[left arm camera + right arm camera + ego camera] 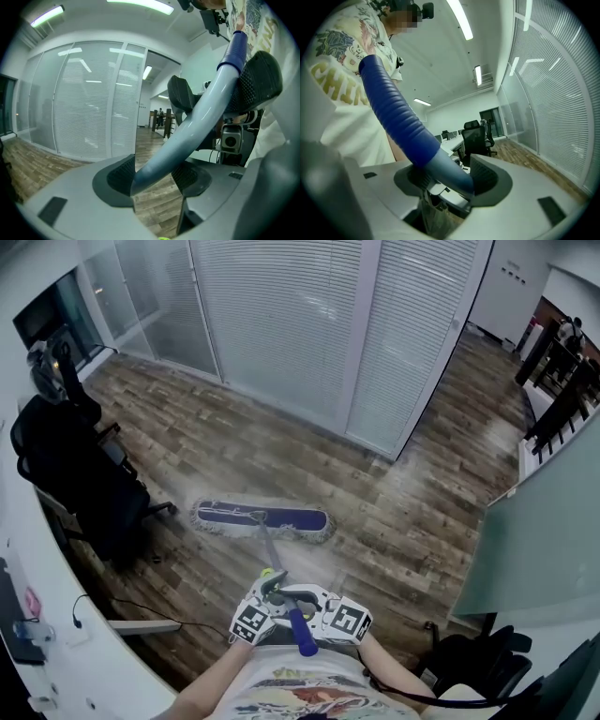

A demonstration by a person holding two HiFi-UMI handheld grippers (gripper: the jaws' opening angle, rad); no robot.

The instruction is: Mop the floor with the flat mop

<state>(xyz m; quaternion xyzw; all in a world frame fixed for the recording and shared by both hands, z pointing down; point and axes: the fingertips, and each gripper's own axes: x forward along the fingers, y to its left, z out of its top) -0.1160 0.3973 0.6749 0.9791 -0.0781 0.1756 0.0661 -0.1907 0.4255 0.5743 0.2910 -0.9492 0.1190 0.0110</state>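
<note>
Nearest the head camera, at 6 o'clock in its view, is the person's printed shirt [300, 699]. Both forearms reach forward from it to the two claws, which are held close together. The left claw [265, 599] and the right claw [319, 606] sit side by side with their marker cubes facing up. Both are on the handle [270, 554] of the flat mop.

In the left gripper view, the dark ribbed pads [117, 176] are clamped on the pale grey-blue pole. The pole climbs toward 1 o'clock to the dark blue ribbed grip [236, 49], where the other claw's black pads are also closed on it. In the right gripper view, that claw is closed on the pole just below where the blue grip ends. The grip rises toward 11 o'clock, up against the shirt.

From the claws the handle slopes down toward 12 o'clock to the mop head [261, 518]. It is a flat blue pad with a pale fringe, lying flat on the wood-plank floor [412, 521] with its long side running from 9 to 3 o'clock.

Beyond the mop head, at 12 o'clock, stands a glass partition with white blinds [281, 324]. A black office chair [80, 479] stands at 9 o'clock, close to the curved edge of a white table [66, 634] at 8 o'clock. A thin black cable [141, 607] lies on the floor between that table and the claws. Another black chair [478, 662] shows at 4 o'clock.
</note>
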